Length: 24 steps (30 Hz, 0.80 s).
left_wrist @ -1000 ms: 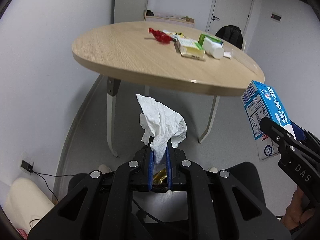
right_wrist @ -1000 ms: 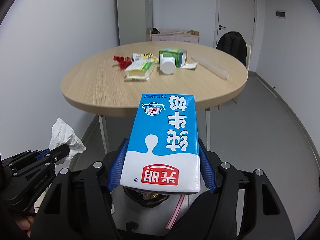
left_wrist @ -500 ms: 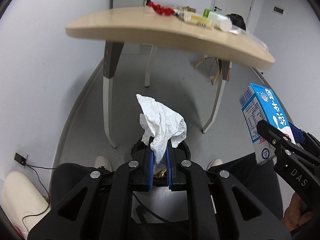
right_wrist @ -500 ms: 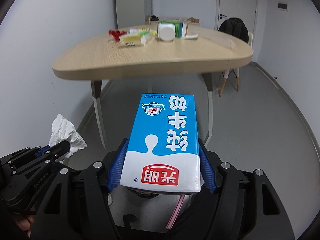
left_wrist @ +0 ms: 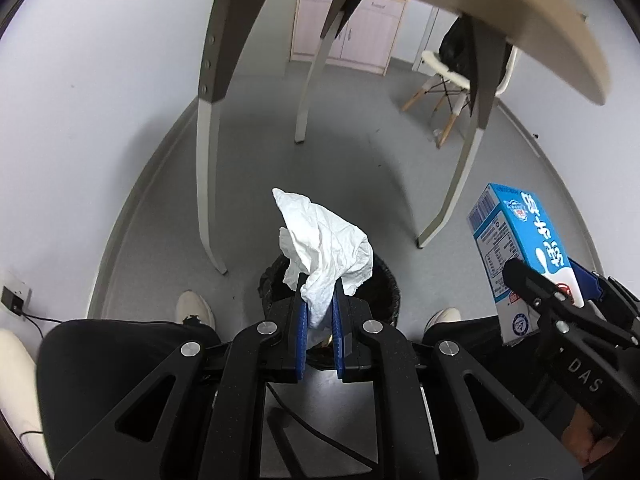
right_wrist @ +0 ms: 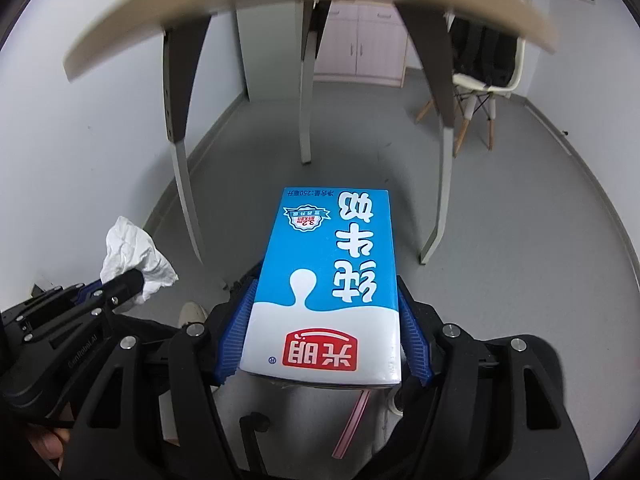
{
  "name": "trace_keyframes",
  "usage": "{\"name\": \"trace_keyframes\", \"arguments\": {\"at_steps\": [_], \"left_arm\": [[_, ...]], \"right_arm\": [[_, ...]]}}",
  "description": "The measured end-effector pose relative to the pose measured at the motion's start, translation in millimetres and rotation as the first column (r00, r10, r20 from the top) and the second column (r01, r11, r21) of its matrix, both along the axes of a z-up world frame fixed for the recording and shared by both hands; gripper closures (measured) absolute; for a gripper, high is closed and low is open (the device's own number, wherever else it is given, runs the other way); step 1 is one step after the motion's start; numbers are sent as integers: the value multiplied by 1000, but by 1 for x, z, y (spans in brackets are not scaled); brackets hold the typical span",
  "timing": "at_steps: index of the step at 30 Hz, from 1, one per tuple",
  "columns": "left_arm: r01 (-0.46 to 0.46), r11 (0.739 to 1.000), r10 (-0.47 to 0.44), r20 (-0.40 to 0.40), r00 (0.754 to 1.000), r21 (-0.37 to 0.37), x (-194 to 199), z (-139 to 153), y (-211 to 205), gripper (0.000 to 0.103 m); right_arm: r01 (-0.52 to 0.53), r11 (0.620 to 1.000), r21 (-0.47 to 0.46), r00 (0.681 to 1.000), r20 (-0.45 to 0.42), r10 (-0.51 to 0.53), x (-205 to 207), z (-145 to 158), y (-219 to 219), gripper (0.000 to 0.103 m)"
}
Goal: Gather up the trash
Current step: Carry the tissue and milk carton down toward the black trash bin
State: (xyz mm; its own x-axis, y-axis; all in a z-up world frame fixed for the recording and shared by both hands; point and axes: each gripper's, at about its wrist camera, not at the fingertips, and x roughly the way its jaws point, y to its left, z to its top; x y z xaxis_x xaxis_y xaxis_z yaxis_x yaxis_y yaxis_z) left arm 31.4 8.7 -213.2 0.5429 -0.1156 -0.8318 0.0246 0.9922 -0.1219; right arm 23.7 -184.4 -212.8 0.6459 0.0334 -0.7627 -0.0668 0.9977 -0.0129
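Observation:
A crumpled white tissue (left_wrist: pixel 324 240) sticks up from my left gripper (left_wrist: pixel 319 320), whose blue pads are shut on it. Right below it on the floor stands a black bin (left_wrist: pixel 384 288) with a bag liner, mostly hidden behind the gripper. My right gripper (right_wrist: pixel 324 336) is shut on a blue and white milk carton (right_wrist: pixel 332 280) with a pink straw hanging under it. The left wrist view shows the carton (left_wrist: pixel 516 240) at the right. In the right wrist view the tissue (right_wrist: pixel 132 252) appears at the left, level with the carton.
The round wooden table (left_wrist: pixel 540 12) is overhead, its grey and white legs (left_wrist: pixel 208 152) standing just beyond the bin. A person's dark trousers and white shoes (left_wrist: pixel 196 308) flank the bin. A chair (right_wrist: pixel 484 84) with a black bag stands at the back right.
Both grippers have sunk from above table height to below the tabletop, still holding the tissue and the carton. The bin has come into view under the left gripper.

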Motion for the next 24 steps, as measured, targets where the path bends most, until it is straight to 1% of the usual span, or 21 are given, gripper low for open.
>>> {"name": "trace_keyframes", "arguments": {"at_steps": [3, 6, 15, 24], "left_arm": [[2, 1000, -2, -20, 1000, 5, 12, -17, 0, 94], [3, 1000, -3, -34, 999, 9, 25, -27, 0, 94], [6, 1000, -4, -81, 997, 24, 62, -65, 1, 93], [9, 999, -3, -137, 991, 39, 87, -98, 3, 94]], "right_arm": [[-6, 1000, -2, 999, -36, 6, 13, -20, 0, 41], [-6, 1000, -11, 998, -68, 6, 27, -37, 2, 41], [12, 1000, -26, 988, -156, -15, 74, -80, 10, 41], [16, 999, -52, 975, -222, -27, 104, -118, 14, 41]]}}
